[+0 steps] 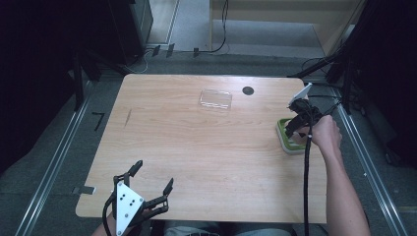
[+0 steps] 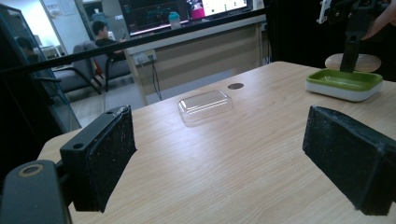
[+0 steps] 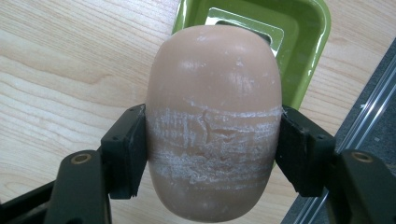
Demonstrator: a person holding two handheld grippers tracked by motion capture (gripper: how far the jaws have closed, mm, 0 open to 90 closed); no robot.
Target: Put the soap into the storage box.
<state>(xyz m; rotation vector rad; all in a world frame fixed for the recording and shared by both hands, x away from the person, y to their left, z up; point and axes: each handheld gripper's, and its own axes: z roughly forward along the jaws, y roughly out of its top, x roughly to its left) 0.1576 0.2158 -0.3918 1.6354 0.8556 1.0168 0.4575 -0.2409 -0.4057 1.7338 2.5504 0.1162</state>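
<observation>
The right tongs [image 3: 212, 149] are clamped on a bar of soap [image 3: 214, 121] — smooth, round and tan, with white scratch marks across its middle where the black pads squeeze it. It hangs just above a green soap dish [image 3: 306, 56] with a white bottom. The left tongs [image 1: 150, 179] are wide apart, holding nothing — far ahead of them lies a clear plastic lid [image 2: 205, 105]. The wooden table [image 1: 196, 147] is pale, the room around it dark.

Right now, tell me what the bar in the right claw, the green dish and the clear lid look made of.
Bar: likely soap, matte tan, white scuffs.
Green dish: seemingly glossy plastic, white base.
Clear lid: thin transparent plastic, shiny edges.
</observation>
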